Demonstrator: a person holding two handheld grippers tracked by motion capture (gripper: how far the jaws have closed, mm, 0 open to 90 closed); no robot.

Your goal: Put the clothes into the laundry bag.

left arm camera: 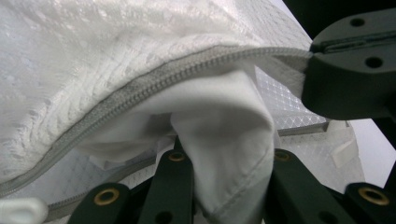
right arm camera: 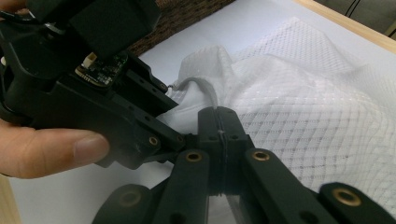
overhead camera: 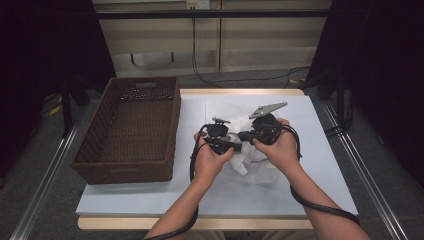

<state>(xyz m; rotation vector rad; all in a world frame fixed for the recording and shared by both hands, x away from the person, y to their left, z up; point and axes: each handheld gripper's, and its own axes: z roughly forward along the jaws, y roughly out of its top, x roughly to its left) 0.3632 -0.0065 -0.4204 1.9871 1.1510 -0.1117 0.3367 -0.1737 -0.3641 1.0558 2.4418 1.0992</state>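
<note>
Left gripper (left arm camera: 224, 186) has its fingers clamped on the white cloth (left arm camera: 219, 121) poking from the mesh bag (right arm camera: 303, 93), right gripper (right arm camera: 219, 135) pinched shut on the zipper edge (left arm camera: 154, 84) just beside it, so tugging apart could snag cloth in teeth.

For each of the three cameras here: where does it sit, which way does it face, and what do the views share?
High view: above the person's side, facing forward and down on the table; forearms, left gripper and right gripper show.
Left gripper view: on the left gripper, facing the mesh bag; white cloth sits between its jaws.
Right gripper view: on the right gripper, facing the bag; a hand shows.
All share the bag.
</note>
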